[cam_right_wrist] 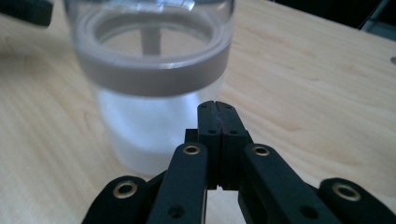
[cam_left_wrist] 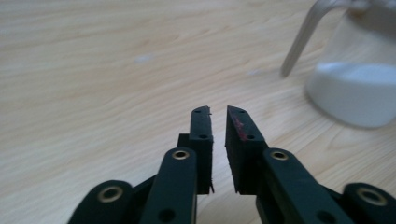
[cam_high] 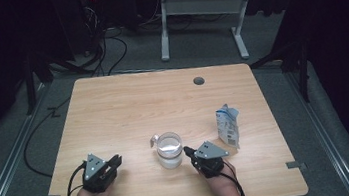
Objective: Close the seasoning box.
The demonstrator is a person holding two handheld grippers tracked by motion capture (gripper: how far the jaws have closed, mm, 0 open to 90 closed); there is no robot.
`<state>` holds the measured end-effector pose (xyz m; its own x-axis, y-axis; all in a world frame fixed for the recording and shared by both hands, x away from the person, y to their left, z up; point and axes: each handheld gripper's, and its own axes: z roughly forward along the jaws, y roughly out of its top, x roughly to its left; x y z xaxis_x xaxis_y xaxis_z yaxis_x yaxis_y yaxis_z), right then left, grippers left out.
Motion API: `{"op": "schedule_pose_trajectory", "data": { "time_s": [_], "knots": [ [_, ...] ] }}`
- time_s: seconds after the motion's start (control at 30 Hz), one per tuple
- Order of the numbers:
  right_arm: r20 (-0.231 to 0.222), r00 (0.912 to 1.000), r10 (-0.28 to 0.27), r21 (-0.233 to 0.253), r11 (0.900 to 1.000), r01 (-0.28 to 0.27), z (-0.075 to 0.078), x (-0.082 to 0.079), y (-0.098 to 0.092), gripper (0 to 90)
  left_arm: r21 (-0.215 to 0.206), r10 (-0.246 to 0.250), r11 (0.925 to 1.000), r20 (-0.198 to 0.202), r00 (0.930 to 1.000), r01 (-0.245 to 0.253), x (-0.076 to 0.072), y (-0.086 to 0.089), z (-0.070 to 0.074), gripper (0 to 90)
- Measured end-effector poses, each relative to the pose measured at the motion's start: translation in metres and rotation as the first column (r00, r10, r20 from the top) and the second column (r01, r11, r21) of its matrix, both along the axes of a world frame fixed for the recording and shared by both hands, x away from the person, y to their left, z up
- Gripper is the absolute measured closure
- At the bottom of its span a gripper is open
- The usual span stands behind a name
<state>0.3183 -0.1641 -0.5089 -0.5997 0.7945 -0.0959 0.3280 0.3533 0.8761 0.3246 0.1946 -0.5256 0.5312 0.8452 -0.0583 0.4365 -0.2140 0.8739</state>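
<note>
While both hands rest near the table's front edge, the scene reads:

Jug: a clear jug (cam_high: pixel 169 150) stands upright on the table (cam_high: pixel 128 108), front of centre, between the two grippers; white liquid fills its lower part, and a handle juts from its rim on the far left side.
Carton: a small blue-and-white carton (cam_high: pixel 228 126) stands right of the jug, apart from it, top folded open.
Left gripper (cam_high: pixel 115 160): well left of the jug, low over the wood, jaws nearly together with a thin gap, holding nothing; in the left gripper view (cam_left_wrist: pixel 218 112) the jug (cam_left_wrist: pixel 355 88) sits off to the upper right.
Right gripper (cam_high: pixel 187 151): just beside the jug's right wall, jaws pressed together, empty; in the right gripper view (cam_right_wrist: pixel 216 106) the tips sit in front of the jug (cam_right_wrist: pixel 154 93); contact cannot be told.
Hole: a grey cable hole (cam_high: pixel 198 81) near the far edge.
</note>
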Motion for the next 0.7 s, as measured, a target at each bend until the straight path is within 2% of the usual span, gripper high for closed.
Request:
{"op": "schedule_pose_trajectory", "data": {
  "time_s": [0.1, 0.17, 0.3, 0.43, 0.6, 0.7],
  "knots": [
    [0.008, 0.9997, -0.021, 0.011, 1.000, 0.021, 0.003, 0.007, -0.001, 90.0, 0.000, 0.030, 0.9996, -0.005, 0.9995, -0.030, -0.001, 0.008, -0.001, 72.5],
    [0.005, 0.9992, -0.040, 0.046, 0.998, 0.040, 0.005, 0.012, -0.003, 90.0, -0.001, 0.046, 0.9990, 0.001, 0.9990, -0.046, 0.000, 0.011, -0.001, 66.8],
    [0.006, 0.9994, -0.035, 0.029, 0.999, 0.035, 0.005, 0.015, -0.003, 90.0, 0.005, 0.049, 0.9988, -0.014, 0.9987, -0.049, 0.002, 0.014, -0.004, 61.1],
    [0.000, 1.0000, -0.007, 0.036, 0.999, 0.007, 0.003, 0.013, 0.000, 90.0, -0.015, 0.061, 0.9980, -0.010, 0.9981, -0.062, 0.002, 0.018, -0.003, 59.0],
    [-0.008, 1.0000, -0.006, 0.054, 0.998, 0.006, 0.004, 0.013, 0.000, 90.0, -0.015, 0.063, 0.9979, -0.006, 0.9980, -0.063, 0.001, 0.018, -0.002, 57.5],
    [-0.002, 1.0000, -0.004, 0.046, 0.999, 0.004, 0.004, 0.011, 0.000, 90.0, -0.019, 0.063, 0.9978, -0.010, 0.9980, -0.063, 0.000, 0.019, -0.003, 57.3]
  ]
}}
